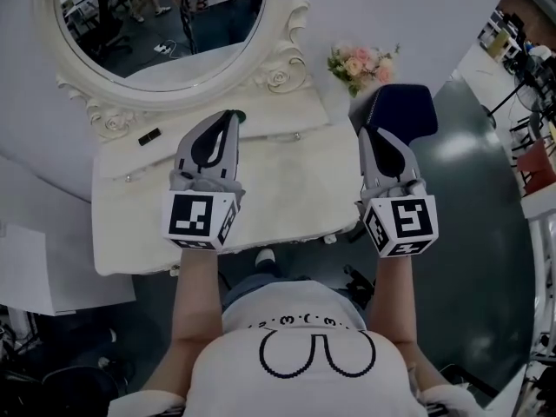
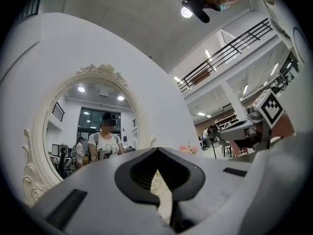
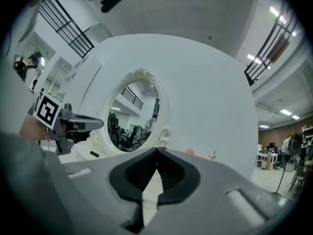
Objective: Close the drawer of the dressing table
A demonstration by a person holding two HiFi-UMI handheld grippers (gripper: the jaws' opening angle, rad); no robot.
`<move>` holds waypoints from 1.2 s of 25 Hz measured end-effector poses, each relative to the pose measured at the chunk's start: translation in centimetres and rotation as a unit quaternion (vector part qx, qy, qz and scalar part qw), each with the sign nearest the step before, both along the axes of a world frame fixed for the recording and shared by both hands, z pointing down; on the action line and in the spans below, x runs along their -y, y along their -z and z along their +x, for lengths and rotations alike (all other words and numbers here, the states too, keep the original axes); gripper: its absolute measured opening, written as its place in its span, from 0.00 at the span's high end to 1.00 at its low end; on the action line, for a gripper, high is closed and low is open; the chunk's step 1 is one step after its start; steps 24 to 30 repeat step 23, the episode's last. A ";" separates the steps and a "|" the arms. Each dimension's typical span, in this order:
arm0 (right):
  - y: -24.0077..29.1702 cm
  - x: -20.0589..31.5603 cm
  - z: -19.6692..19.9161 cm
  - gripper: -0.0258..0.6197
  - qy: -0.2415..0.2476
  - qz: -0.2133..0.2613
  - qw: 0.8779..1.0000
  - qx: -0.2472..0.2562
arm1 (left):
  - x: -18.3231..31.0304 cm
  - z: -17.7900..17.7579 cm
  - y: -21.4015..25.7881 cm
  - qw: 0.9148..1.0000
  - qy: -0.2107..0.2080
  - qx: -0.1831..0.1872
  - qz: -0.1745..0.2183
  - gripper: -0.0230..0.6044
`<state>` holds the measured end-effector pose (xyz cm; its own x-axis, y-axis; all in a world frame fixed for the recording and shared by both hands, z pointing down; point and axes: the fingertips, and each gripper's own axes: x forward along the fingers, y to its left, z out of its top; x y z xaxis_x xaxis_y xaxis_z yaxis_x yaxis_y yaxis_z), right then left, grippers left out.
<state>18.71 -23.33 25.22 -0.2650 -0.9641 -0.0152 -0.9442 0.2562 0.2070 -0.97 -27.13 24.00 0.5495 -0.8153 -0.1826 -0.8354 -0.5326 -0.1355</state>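
The cream dressing table (image 1: 287,189) stands below me under its oval mirror (image 1: 165,24). A small knob (image 1: 330,239) shows at its near front edge, where the drawer front lies; from above I cannot tell how far the drawer stands out. My left gripper (image 1: 232,116) hovers over the table's left half, jaws shut and empty (image 2: 156,151). My right gripper (image 1: 372,125) hangs over the table's right end, also shut on nothing (image 3: 157,151). Both point level at the mirror and wall. Each gripper view catches the other gripper at its side.
A dark blue stool (image 1: 407,109) stands right of the table, past my right gripper. A pink flower bunch (image 1: 360,63) sits at the table's back right corner, and a small black object (image 1: 149,135) near the mirror's foot. White boards (image 1: 43,268) lie on the floor at left.
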 end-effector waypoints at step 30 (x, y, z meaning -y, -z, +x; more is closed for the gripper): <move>0.2 1.2 0.2 0.96 0.009 0.004 1.000 -0.002 | 1.7 0.6 0.0 1.000 0.002 -0.005 0.000 0.97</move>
